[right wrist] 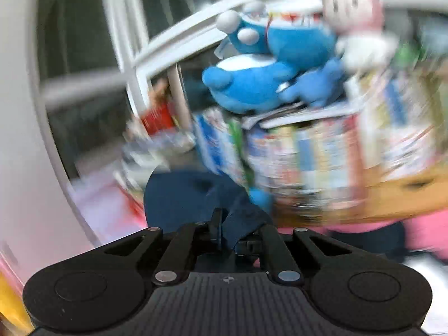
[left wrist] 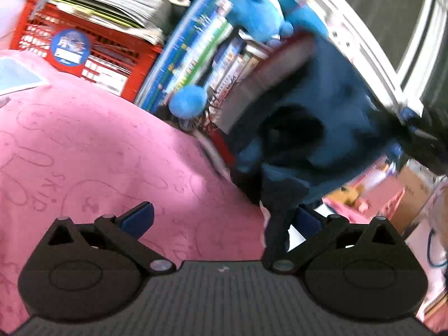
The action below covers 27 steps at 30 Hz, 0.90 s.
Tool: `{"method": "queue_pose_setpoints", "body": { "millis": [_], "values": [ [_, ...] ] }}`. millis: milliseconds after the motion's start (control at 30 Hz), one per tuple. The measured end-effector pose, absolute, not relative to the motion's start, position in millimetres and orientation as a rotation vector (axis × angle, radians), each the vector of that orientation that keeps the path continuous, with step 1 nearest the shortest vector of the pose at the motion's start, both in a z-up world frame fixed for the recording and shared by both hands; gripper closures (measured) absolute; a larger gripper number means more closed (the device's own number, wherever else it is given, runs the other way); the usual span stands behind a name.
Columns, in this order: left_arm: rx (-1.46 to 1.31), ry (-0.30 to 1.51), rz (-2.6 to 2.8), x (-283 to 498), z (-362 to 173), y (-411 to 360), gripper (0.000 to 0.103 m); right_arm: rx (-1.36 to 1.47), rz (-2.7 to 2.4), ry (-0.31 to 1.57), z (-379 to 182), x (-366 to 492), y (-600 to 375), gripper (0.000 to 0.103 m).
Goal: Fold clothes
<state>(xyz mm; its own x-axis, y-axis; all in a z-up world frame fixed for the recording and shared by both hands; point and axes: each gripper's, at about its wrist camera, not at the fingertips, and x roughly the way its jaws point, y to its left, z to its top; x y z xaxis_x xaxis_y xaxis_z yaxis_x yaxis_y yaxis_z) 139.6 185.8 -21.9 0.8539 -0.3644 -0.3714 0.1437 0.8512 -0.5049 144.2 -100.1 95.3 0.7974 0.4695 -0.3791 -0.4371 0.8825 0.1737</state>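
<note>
A dark blue garment (left wrist: 322, 128) hangs in the air, blurred, over the pink blanket (left wrist: 98, 145). Its upper corner runs toward a black blurred shape at the right edge of the left wrist view. A narrow end of it dangles just inside the right finger (left wrist: 308, 221) of my left gripper (left wrist: 224, 218), which stands open, its pads not pressing the cloth. In the right wrist view my right gripper (right wrist: 226, 224) has its fingers drawn close together, pinching a fold of the same dark blue garment (right wrist: 179, 196), which spreads out ahead of it.
Behind the blanket stand a red crate (left wrist: 84, 53) topped with stacked papers, a row of books (left wrist: 196, 56) and blue plush toys (left wrist: 252, 14). A white window frame (left wrist: 378, 56) is at the right, a cardboard box (left wrist: 414, 193) below it. A pink-and-white plush (right wrist: 355, 5) sits beside the blue ones (right wrist: 266, 84).
</note>
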Motion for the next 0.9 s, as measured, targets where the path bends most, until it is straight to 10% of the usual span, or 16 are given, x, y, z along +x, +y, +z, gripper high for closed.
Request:
{"method": "queue_pose_setpoints", "body": {
  "millis": [200,267,533,800,900],
  "values": [
    [-0.381,0.576,-0.215,147,-30,170,0.0,-0.061,0.494,0.875,4,96,-108,0.067],
    [-0.357,0.596,-0.184,148,-32,168,0.0,-0.085,0.563,0.939,-13,74,-101,0.033],
    [-0.309,0.623,-0.15,152,-35,161,0.0,-0.147,0.667,0.61,42,67,-119,0.0],
    [-0.288,0.627,-0.136,153,-34,158,0.0,0.068,0.344,0.754,27,252,-108,0.003],
    [-0.289,0.631,-0.133,154,-33,158,0.0,0.092,0.303,0.895,-2,282,-88,0.041]
  ]
}}
